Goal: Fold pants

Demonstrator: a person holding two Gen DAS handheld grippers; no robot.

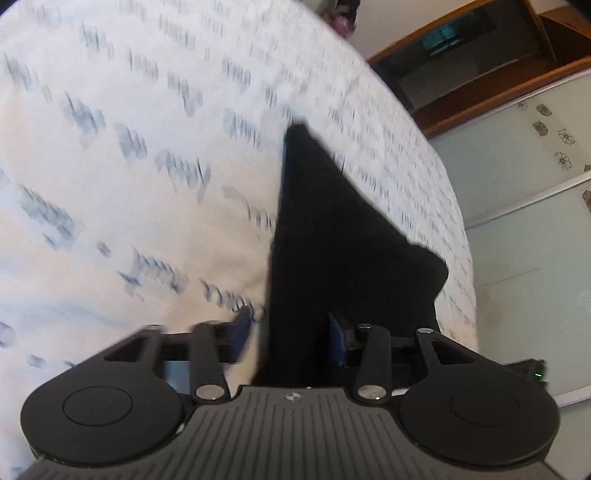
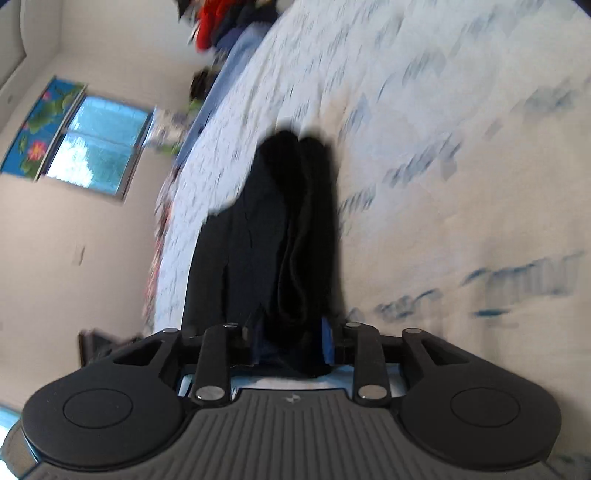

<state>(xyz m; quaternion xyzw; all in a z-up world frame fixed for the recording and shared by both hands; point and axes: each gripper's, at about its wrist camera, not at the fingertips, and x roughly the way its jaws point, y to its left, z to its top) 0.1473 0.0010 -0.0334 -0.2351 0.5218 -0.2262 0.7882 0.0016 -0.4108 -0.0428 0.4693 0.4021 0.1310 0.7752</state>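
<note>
The black pants [image 1: 332, 229] lie as a long, narrow folded strip on a white bed sheet with blue print [image 1: 129, 147]. Their near end runs between the fingers of my left gripper [image 1: 290, 328]. The cloth lies against the right pad, and a strip of sheet shows between it and the left pad, so the jaws stand open around it. In the right wrist view the pants [image 2: 280, 221] bunch in thick folds that fill the gap of my right gripper [image 2: 291, 339], which is shut on them. Both views are motion-blurred.
The bed sheet [image 2: 461, 184] fills most of both views. Past the bed's edge are pale sliding doors with flower marks [image 1: 524, 206] and dark wooden furniture [image 1: 480, 74]. A window [image 2: 96, 147] and a pile of red and blue clothes [image 2: 221, 26] lie beyond the far edge.
</note>
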